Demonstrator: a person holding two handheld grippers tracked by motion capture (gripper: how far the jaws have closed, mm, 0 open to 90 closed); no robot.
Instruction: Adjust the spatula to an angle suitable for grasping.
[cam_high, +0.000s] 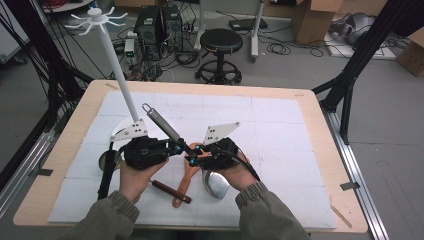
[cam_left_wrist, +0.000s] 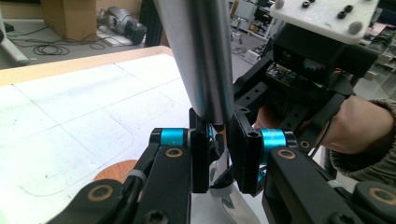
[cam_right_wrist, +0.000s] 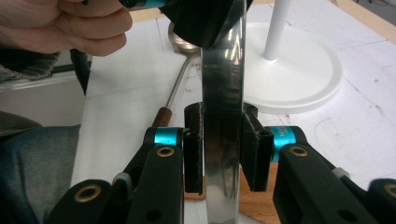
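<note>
A steel spatula is held up over the mat, its round handle (cam_high: 161, 123) slanting up to the left and its shiny blade (cam_high: 218, 184) hanging low. My left gripper (cam_high: 177, 148) is shut on the thin neck just below the tube handle (cam_left_wrist: 201, 60), its pads (cam_left_wrist: 201, 158) close on either side. Facing it from the right, my right gripper (cam_high: 192, 157) is shut on the flat steel strip (cam_right_wrist: 223, 102), pinching it by the edges. In the right gripper view the left gripper (cam_right_wrist: 205, 18) grips the same strip higher up.
A wooden spatula (cam_high: 184, 176) lies on the white mat under the hands. A spoon with a brown handle (cam_high: 170, 191) lies beside it, bowl (cam_right_wrist: 180, 44) to the left. A white hook stand (cam_high: 122, 82) rises from its round base (cam_right_wrist: 289, 74) at the back left.
</note>
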